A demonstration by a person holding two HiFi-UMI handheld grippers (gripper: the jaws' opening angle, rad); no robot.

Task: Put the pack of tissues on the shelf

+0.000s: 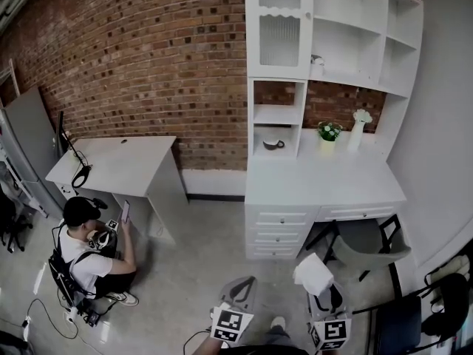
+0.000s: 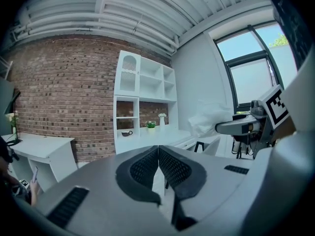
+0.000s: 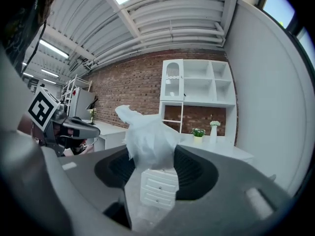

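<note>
Right gripper (image 3: 152, 151): clenched on a white, crumpled, soft pack of tissues (image 3: 147, 139), which stands between its dark ribbed pads and rises past their tips.
Left gripper (image 2: 158, 147): closed with nothing in it; its dark pads meet at the tips.
Pack of tissues: held in the air in front of the front edge of the white desk with drawers (image 1: 325, 180), above the grey floor (image 1: 199, 272); it isn't on the shelf.
Chair: a grey chair (image 1: 362, 246) stands at the desk's front edge, on the right, just beside the held pack in the head view.
Desk: a small green potted plant (image 1: 329, 130) and a white vase (image 1: 359, 128) stand near its back edge, toward the right.
Shelf: a tall white shelf unit (image 1: 340, 46) rises from the desk's back edge against the red brick wall (image 1: 148, 50). A dark cup (image 1: 273, 144) sits in its lowest left compartment.
Second desk: a plain white one (image 1: 111, 165) stands to the left along the wall, and a person (image 1: 85, 254) sits on the floor in front of it.
</note>
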